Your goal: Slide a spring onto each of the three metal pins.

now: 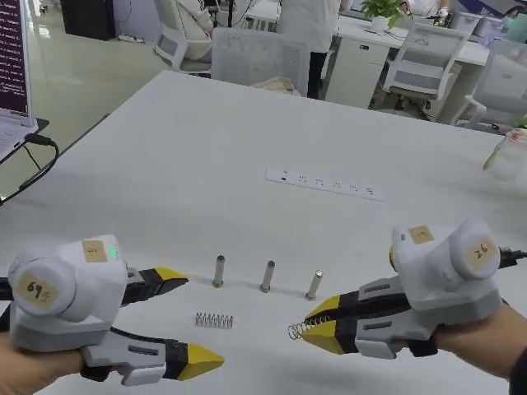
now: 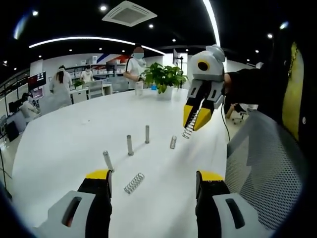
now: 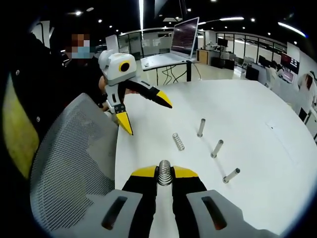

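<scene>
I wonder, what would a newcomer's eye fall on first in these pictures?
Probably the right gripper, its yellow-tipped jaws shut on a spring close to the three metal pins standing in a row on the white table. Next, the second spring lying loose on the person's side of the pins, with the left gripper open beside it.

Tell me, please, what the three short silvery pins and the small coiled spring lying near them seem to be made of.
The three short silvery pins look like polished metal, probably steel: grey with bright glints. The small coiled spring appears to be thin bare metal wire, dull silver; the alloy cannot be told.
</scene>
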The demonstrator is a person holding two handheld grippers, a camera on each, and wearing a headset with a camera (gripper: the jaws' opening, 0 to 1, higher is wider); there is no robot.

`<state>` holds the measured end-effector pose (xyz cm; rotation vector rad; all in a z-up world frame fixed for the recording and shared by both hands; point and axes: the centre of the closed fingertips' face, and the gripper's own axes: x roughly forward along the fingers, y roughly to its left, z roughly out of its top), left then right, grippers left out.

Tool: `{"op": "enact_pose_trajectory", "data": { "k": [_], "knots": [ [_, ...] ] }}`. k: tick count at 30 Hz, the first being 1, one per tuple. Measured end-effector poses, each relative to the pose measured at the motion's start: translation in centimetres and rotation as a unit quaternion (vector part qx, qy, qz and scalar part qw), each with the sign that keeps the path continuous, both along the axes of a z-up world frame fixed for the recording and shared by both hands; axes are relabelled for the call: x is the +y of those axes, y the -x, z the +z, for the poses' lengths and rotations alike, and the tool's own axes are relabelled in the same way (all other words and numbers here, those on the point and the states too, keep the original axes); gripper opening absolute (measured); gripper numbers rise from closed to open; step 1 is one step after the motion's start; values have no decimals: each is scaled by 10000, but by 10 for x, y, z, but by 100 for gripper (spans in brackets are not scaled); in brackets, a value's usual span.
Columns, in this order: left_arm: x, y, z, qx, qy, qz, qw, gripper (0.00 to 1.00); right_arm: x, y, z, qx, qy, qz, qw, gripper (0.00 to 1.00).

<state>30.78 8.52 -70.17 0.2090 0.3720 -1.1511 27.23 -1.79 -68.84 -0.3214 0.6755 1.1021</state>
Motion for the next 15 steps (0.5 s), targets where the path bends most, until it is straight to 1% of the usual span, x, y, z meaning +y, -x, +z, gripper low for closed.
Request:
{"op": "enact_pose_trajectory", "data": {
  "k": [2, 4, 6, 8, 12, 13, 15],
  "knots": [
    [3, 0, 0, 6, 57, 80, 10000, 66, -4, -3, 2, -21, 34, -19, 10000, 8],
    [5, -1, -3, -20, 41, 151, 9999, 66, -8, -6, 4, -46, 98, -19, 9999, 8],
    [7, -2, -4, -10, 55, 218, 9997, 66, -12, -10, 6, -62, 161, -28, 9998, 8],
    [9, -4, -4, -43, 70, 288, 9996, 66, -16, -14, 8, -83, 207, -26, 9997, 8],
    [10, -4, -5, -49, 73, 332, 9994, 66, -24, -24, 13, -132, 335, -31, 9993, 8],
    [11, -4, -6, -50, 50, 324, 9994, 66, -25, -25, 14, -136, 344, -38, 9993, 8],
    [11, -5, -7, -74, 1, 316, 9995, 66, -29, -33, 18, -175, 409, -67, 9990, 8]
  ]
}}
